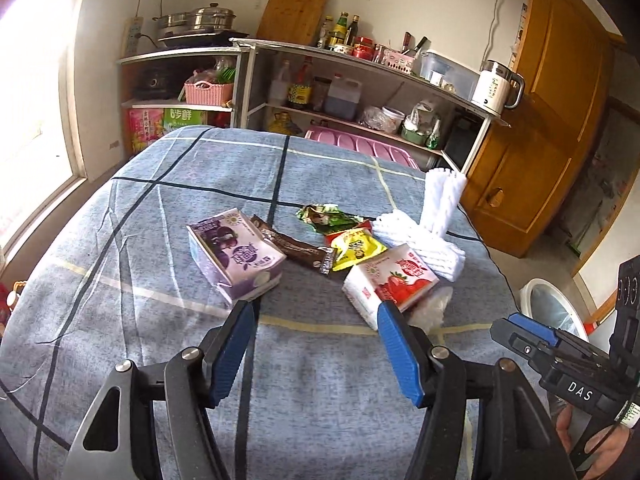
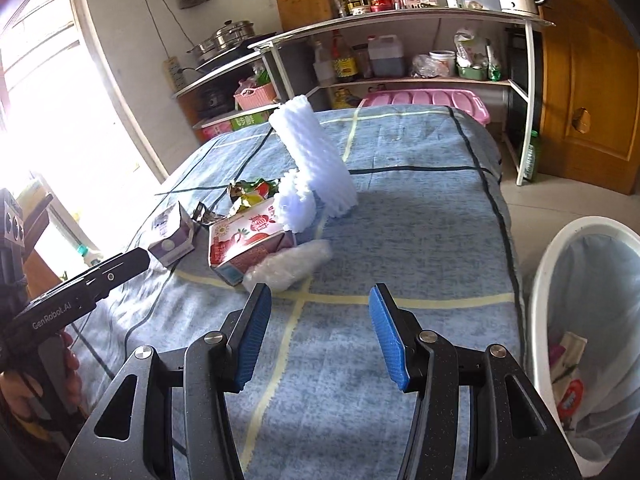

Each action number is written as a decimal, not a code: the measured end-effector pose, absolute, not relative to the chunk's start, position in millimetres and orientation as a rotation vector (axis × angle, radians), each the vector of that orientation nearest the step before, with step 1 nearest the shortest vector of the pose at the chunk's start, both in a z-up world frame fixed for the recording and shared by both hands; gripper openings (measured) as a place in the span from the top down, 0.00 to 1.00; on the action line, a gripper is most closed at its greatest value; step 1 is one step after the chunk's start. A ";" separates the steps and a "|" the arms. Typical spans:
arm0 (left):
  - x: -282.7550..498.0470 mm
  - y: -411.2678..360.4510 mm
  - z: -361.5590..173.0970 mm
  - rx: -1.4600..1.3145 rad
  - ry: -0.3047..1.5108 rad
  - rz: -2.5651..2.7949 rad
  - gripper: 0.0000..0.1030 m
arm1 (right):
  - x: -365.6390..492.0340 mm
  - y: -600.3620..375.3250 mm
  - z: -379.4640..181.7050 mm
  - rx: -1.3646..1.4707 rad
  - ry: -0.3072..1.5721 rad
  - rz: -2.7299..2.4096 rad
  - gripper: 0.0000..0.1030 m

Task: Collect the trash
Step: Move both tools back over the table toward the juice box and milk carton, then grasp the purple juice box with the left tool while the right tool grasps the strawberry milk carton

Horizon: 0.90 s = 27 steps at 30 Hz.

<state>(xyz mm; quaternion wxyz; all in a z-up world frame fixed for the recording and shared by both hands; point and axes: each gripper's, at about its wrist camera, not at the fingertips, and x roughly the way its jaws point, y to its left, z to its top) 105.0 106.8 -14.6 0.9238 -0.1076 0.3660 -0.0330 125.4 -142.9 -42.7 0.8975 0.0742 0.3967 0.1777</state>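
Trash lies on a blue checked cloth (image 1: 160,240): a purple milk carton (image 1: 234,254), a brown wrapper (image 1: 296,250), a green wrapper (image 1: 324,216), a yellow packet (image 1: 356,248), a red strawberry carton (image 1: 388,284) and white foam netting (image 1: 432,216). My left gripper (image 1: 316,312) is open just short of the two cartons, nothing between its fingers. My right gripper (image 2: 320,296) is open and empty, close to a clear plastic bag (image 2: 288,266) beside the strawberry carton (image 2: 248,242). The purple carton (image 2: 172,238) and foam netting (image 2: 316,160) lie beyond it.
A white bin (image 2: 592,320) lined with a bag, some trash inside, stands on the floor right of the table; its rim (image 1: 552,304) shows in the left wrist view. Shelves (image 1: 320,88) with bottles and pots stand behind. A wooden door (image 1: 540,120) is at the right.
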 end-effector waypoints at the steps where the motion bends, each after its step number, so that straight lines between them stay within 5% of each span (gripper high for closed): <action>1: 105.6 112.2 -15.3 -0.228 0.749 -0.065 0.37 | 126.8 -140.1 -43.5 0.150 0.826 0.368 0.49; 10: 117.9 139.7 -26.6 -0.256 0.774 -0.035 0.37 | 140.5 -93.1 -38.6 0.142 0.816 0.480 0.48; 15: 126.5 146.8 -29.7 -0.255 0.780 -0.031 0.36 | 156.4 -67.6 -35.6 0.125 0.805 0.474 0.37; 27: 150.2 150.7 -45.6 -0.234 0.832 -0.028 0.36 | 190.2 -49.9 -39.3 0.105 0.806 0.333 0.32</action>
